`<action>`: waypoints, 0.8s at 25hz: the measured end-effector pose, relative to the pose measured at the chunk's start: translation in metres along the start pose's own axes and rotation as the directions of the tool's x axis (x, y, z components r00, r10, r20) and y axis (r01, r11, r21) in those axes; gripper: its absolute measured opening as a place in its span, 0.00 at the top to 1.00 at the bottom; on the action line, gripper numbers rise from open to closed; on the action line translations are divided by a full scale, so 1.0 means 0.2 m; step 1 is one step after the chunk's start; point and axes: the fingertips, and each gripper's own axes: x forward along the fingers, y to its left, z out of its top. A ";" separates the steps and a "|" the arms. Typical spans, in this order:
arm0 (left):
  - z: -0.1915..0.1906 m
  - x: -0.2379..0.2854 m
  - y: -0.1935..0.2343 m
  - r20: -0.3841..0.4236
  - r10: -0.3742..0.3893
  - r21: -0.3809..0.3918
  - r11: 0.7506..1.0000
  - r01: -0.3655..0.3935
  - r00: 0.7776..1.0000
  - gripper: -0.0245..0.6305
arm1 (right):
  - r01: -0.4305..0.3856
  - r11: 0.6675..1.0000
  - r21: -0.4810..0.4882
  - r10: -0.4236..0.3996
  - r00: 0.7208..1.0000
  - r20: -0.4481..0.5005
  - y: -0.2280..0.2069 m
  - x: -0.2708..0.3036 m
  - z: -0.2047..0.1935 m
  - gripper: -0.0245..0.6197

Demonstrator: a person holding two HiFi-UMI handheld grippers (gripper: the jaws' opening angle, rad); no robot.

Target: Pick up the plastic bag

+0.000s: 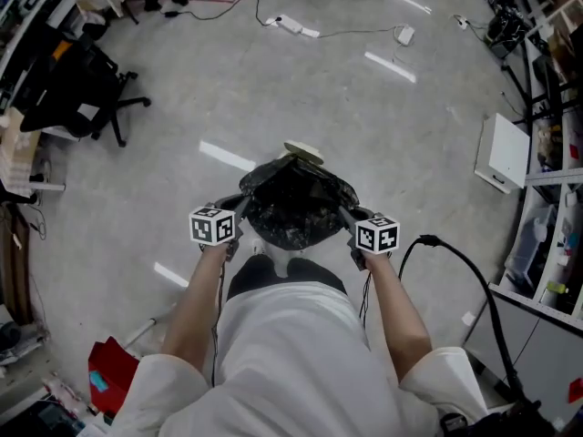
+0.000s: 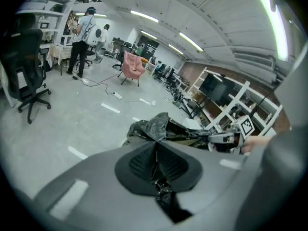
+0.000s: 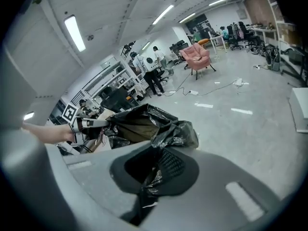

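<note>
A black plastic bag (image 1: 293,204) hangs stretched between my two grippers, above the floor and in front of my body. My left gripper (image 1: 242,201) is shut on the bag's left rim, and crumpled black film shows pinched between its jaws (image 2: 156,147). My right gripper (image 1: 346,213) is shut on the right rim, with film bunched between its jaws (image 3: 155,163). The bag's mouth (image 3: 132,126) is pulled open, showing a brownish inside. A pale round object (image 1: 303,152) peeks out beyond the bag. In each gripper view the other gripper (image 2: 225,138) (image 3: 89,124) shows across the bag.
A black office chair (image 1: 80,94) stands at the far left. A white panel (image 1: 503,153) leans by shelving on the right. A thick black cable (image 1: 465,262) loops beside my right arm. A power strip (image 1: 291,25) and cords lie ahead. People stand beyond a pink armchair (image 2: 132,65).
</note>
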 end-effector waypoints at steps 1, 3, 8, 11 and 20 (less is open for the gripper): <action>0.00 -0.04 -0.03 0.007 0.006 0.003 1.000 -0.006 1.000 0.95 | -0.001 1.000 0.002 0.001 1.000 0.012 0.02 -0.03 0.01 0.96; 0.02 -0.12 -0.07 0.022 0.008 0.018 1.000 -0.008 1.000 0.95 | -0.002 1.000 0.007 0.001 0.999 0.039 0.08 -0.09 0.03 0.96; 0.08 -0.33 -0.14 0.052 -0.027 0.076 0.997 0.023 0.998 0.95 | 0.004 1.000 0.011 -0.005 0.994 0.109 0.23 -0.19 0.04 0.96; 0.11 -0.45 -0.16 0.064 -0.049 0.106 0.993 0.042 0.997 0.95 | 0.014 1.000 0.012 -0.015 0.988 0.153 0.32 -0.25 0.06 0.96; 0.09 -0.76 -0.19 0.086 -0.081 0.213 0.975 0.061 0.993 0.95 | 0.085 0.996 -0.028 -0.075 0.966 0.249 0.63 -0.43 0.03 0.96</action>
